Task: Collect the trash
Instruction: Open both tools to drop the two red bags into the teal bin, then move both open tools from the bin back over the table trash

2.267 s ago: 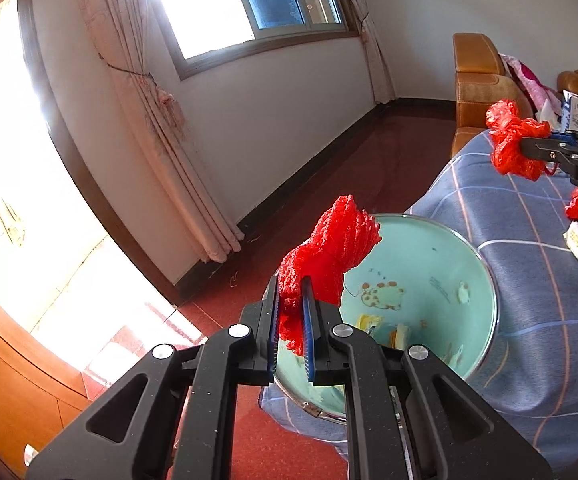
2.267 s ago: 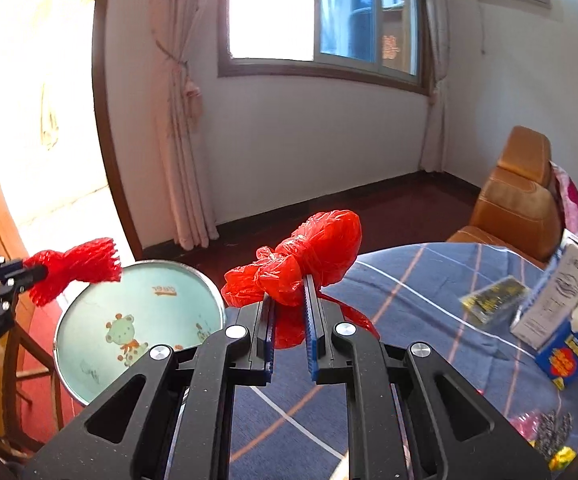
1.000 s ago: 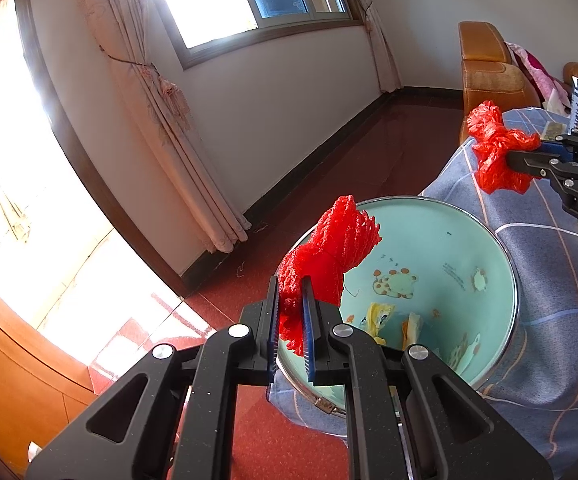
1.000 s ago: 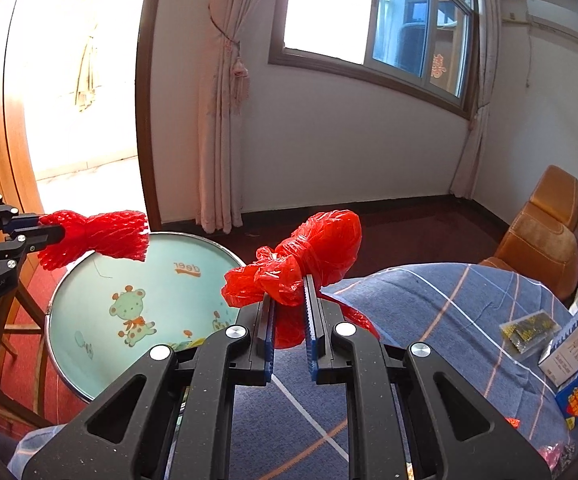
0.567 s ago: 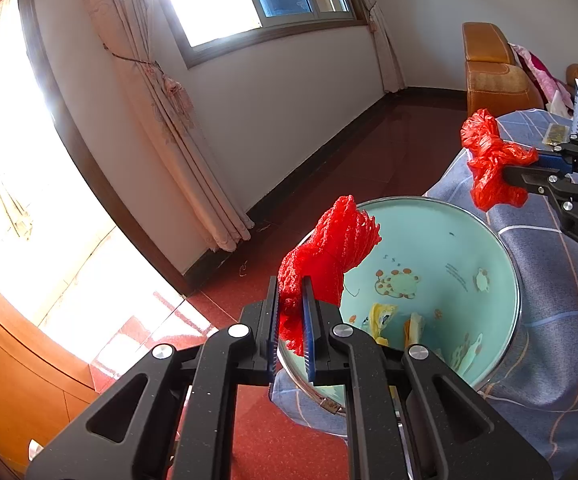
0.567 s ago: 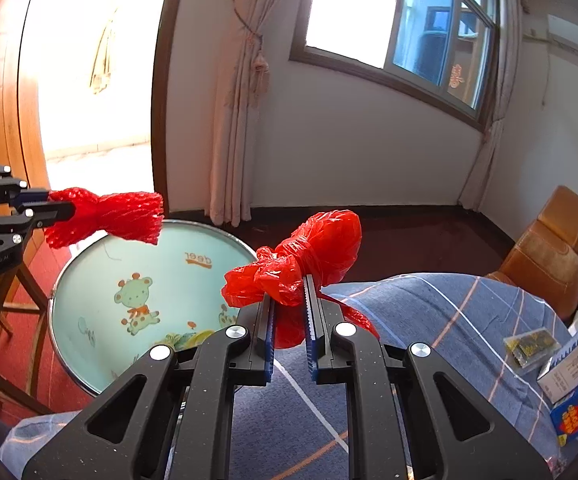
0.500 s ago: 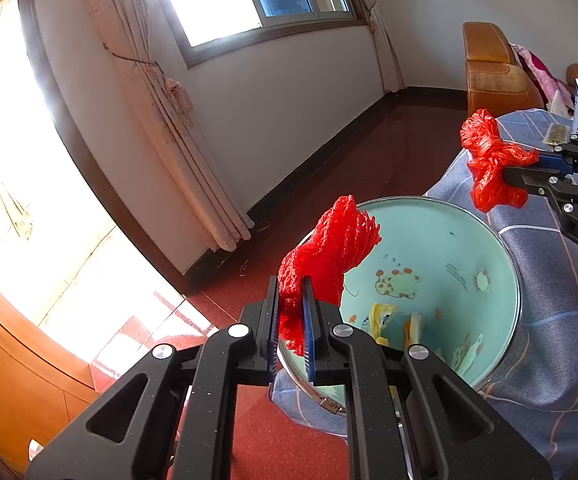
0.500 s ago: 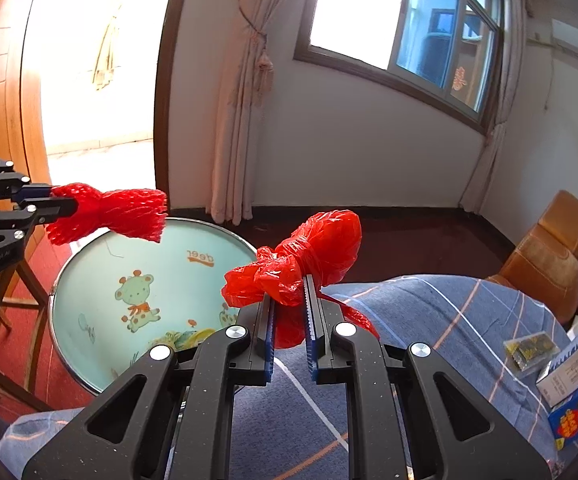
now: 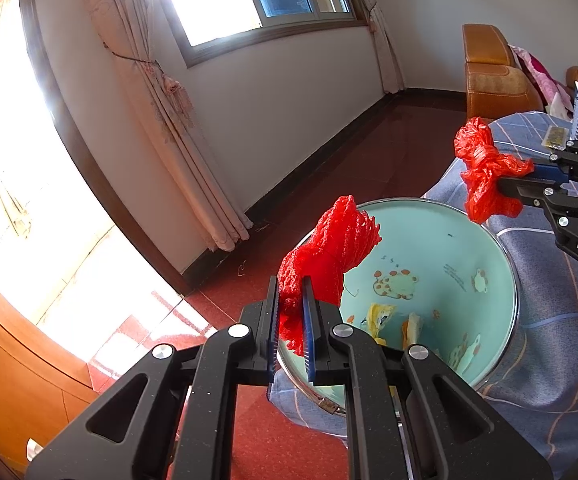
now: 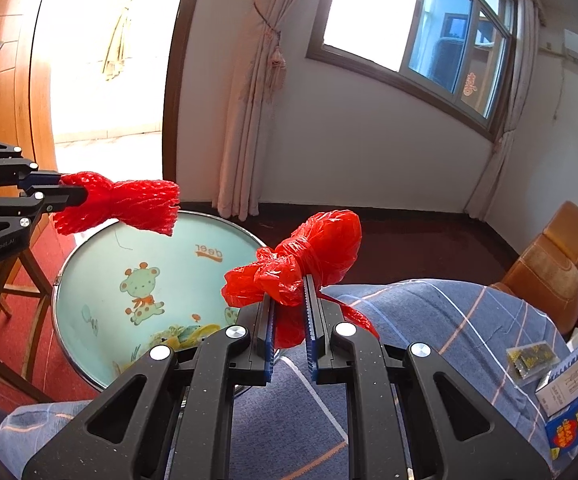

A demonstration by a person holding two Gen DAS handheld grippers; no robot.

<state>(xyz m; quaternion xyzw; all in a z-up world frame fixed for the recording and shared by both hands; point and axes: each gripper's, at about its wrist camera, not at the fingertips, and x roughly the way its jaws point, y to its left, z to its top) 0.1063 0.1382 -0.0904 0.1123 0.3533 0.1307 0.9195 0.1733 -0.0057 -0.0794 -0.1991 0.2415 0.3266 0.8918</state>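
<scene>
Red foam netting [image 9: 331, 246] is pinched between the closed fingers of the left tool [image 9: 290, 330], its frayed end fanning up over the near rim of the pale green basin [image 9: 449, 240]. From the right wrist view the same netting [image 10: 123, 206] pokes out sideways from the left tool [image 10: 67, 196] and hangs above the far left edge of the basin [image 10: 101, 292].

The right tool [image 10: 289, 326] is clamped shut on a knotted red plastic bag [image 10: 305, 264], whose bunched top rises above the fingertips, on the right of the basin's rim. In the left wrist view that bag [image 9: 483, 170] sits at the tip of the right tool [image 9: 505, 182], held in the air just past the far right rim of the basin.

The basin is enamel, with a metal rim and cartoon animals printed inside, and a few yellowish scraps [image 9: 381, 318] lie at its bottom. It stands at the edge of a table covered with a blue checked cloth [image 10: 429, 320].

To the right of the basin, further along the cloth, lie a small dark packet [image 10: 531, 356], a white carton [image 10: 573, 376] and a blue and yellow box [image 10: 569, 424]. Beyond that end of the table stands a tan leather chair [image 10: 553, 264]. Behind the basin are a dark red floor [image 9: 349, 168], a white wall, pink curtains [image 10: 255, 92] and a window [image 10: 421, 28].
</scene>
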